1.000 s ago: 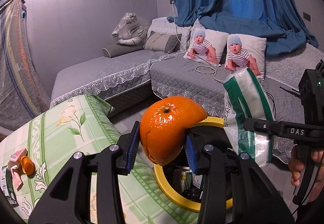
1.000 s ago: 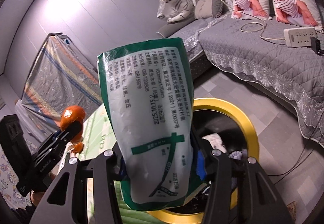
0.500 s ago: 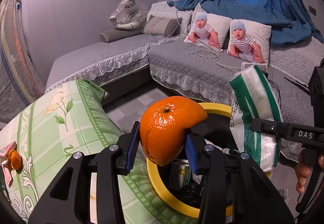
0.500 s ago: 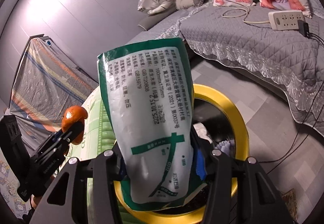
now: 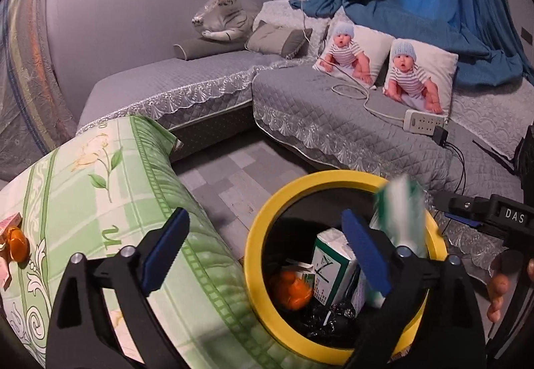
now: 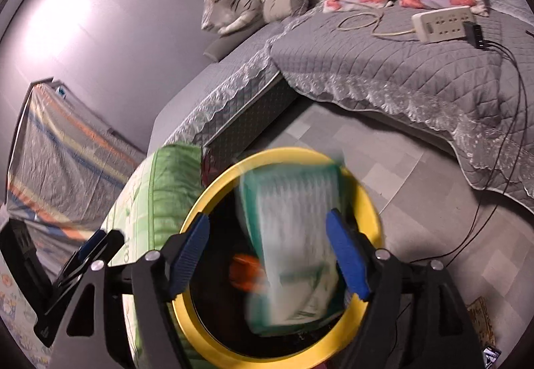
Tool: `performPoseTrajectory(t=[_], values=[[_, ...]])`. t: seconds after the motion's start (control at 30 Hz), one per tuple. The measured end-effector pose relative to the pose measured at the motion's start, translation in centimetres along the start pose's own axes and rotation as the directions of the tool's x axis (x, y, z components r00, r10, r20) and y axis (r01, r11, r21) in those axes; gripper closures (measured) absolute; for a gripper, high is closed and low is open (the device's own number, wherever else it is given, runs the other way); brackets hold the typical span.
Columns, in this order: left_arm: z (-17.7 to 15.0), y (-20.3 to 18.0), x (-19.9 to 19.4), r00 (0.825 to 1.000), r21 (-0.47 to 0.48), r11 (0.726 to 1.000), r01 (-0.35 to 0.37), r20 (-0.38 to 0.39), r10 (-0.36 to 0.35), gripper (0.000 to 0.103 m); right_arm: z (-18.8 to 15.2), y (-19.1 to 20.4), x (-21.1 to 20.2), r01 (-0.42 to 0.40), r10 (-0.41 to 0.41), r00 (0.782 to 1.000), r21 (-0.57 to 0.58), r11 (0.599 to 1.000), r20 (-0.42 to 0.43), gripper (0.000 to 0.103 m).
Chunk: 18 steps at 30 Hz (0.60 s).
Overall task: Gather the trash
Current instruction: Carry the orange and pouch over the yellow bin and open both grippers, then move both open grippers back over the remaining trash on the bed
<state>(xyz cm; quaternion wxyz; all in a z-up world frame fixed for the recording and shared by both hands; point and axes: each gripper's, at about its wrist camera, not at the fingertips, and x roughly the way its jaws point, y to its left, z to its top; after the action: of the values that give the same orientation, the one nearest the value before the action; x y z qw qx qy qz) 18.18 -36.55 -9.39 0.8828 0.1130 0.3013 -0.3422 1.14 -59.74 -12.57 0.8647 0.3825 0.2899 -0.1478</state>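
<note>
Trash bin, yellow-rimmed, stands on the floor just beside the green floral cushion. White-and-green packet is blurred, dropping between the right tool pads, touching neither, above the bin mouth. Orange already lies inside the bin, next to a green carton. Left tool jaws just sprang apart, nothing between. Right jaws likewise just opened. Judgement: hold both tools steady over the rim until the packet clears. Small orange scrap remains on the cushion, well away from the bin.
</note>
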Motion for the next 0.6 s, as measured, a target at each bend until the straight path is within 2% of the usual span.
performPoseTrajectory(t=[0.03,0.17,0.27,0.37,0.43,0.53,0.6], values=[[0.1,0.2,-0.3,1.0,-0.011,1.0,-0.008,0.005,0.008,0.012,0.1,-0.1,-0.4,0.001,-0.002,1.0,0.004,1.0,0.013,0.023],[0.3,2.4,-2.1,0.997,-0.079,0.995,-0.065,0.04,0.068,0.01,0.1,0.7,-1.5,-0.003,0.004,0.999,-0.023,1.0,0.044,0.023],[0.2,4.6,-4.4,0.984,-0.109,0.983,-0.145,0.086,0.155,0.009,-0.2,2.6,-2.2,-0.036,0.042,0.997,-0.093,0.995,0.066,0.023],[-0.4,7.9,-7.8,0.966,-0.151,0.967,-0.205,0.124,0.225,0.009,-0.4,6.1,-3.2,-0.09,0.108,0.991,-0.209,0.974,0.079,0.023],[-1.2,10.5,-10.1,0.951,-0.183,0.951,-0.249,0.143,0.276,0.009,-0.7,9.6,-3.8,-0.113,0.146,0.986,-0.321,0.94,0.08,0.023],[-3.4,15.9,-14.3,0.906,-0.251,0.899,-0.359,0.136,0.4,0.008,-1.6,14.9,-4.2,-0.169,0.217,0.975,-0.455,0.874,0.054,0.023],[-4.9,19.1,-16.7,0.878,-0.293,0.865,-0.408,0.132,0.459,0.008,-2.6,19.7,-3.9,-0.222,0.267,0.964,-0.56,0.798,-0.001,0.023]])
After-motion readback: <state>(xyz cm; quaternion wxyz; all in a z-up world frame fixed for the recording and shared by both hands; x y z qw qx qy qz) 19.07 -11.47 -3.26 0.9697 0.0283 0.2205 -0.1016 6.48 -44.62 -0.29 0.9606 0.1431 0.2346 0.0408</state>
